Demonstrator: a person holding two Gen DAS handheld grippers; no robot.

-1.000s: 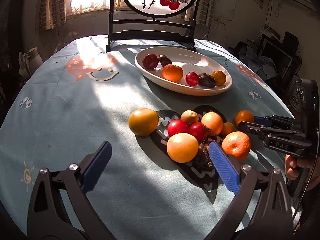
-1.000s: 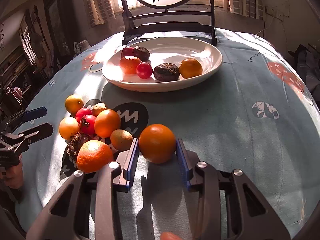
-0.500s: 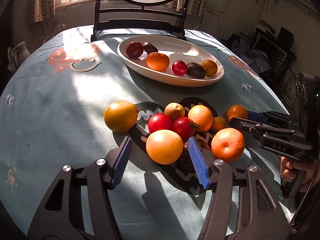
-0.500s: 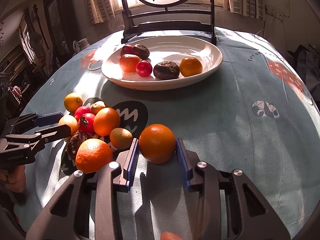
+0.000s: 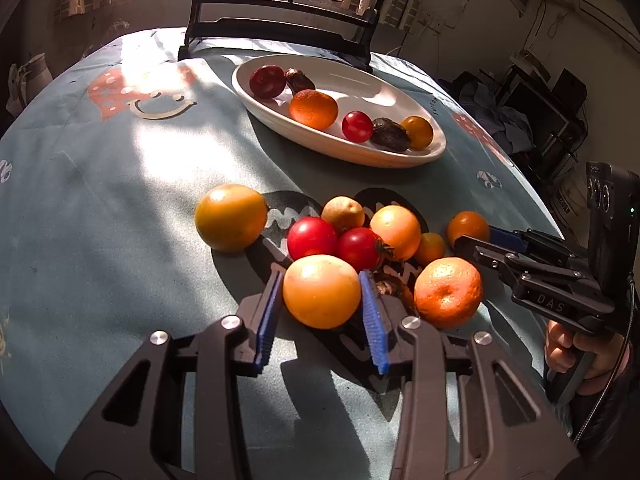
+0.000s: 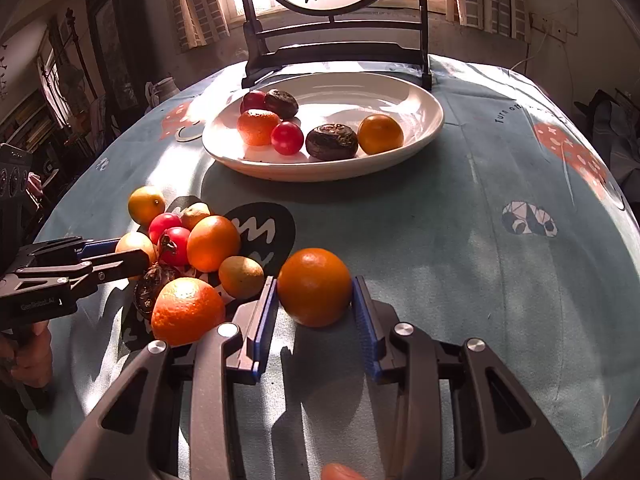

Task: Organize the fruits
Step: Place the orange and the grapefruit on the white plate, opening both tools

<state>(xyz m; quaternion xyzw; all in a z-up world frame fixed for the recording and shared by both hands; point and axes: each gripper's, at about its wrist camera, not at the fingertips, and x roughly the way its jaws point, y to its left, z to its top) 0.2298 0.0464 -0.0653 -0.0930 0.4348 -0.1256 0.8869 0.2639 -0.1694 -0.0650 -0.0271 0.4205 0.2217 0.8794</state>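
A white oval plate (image 5: pixel 434 152) (image 6: pixel 432 128) at the table's far side holds several fruits. A pile of loose fruits lies on the tablecloth nearer me. My left gripper (image 5: pixel 322 286) is shut on a pale orange (image 5: pixel 322 291) at the pile's near edge, resting on the cloth. My right gripper (image 6: pixel 315 292) is shut on a darker orange (image 6: pixel 315 287) on the cloth right of the pile. A bumpy mandarin (image 5: pixel 448 292) (image 6: pixel 187 310) lies between the two grippers. Red tomatoes (image 5: pixel 312 238) and a dark wrinkled fruit (image 6: pixel 150 284) sit in the pile.
A yellow orange (image 5: pixel 231 217) lies apart, left of the pile. A black decorative stand with a round painted panel (image 6: pixel 336 36) stands behind the plate. The round table's edge (image 5: pixel 24 128) curves away left and right. The right gripper's body (image 5: pixel 552 276) is close beside the pile.
My left gripper has moved forward to the pile and closed from wide open onto the pale orange. My right gripper has stayed shut on its orange.
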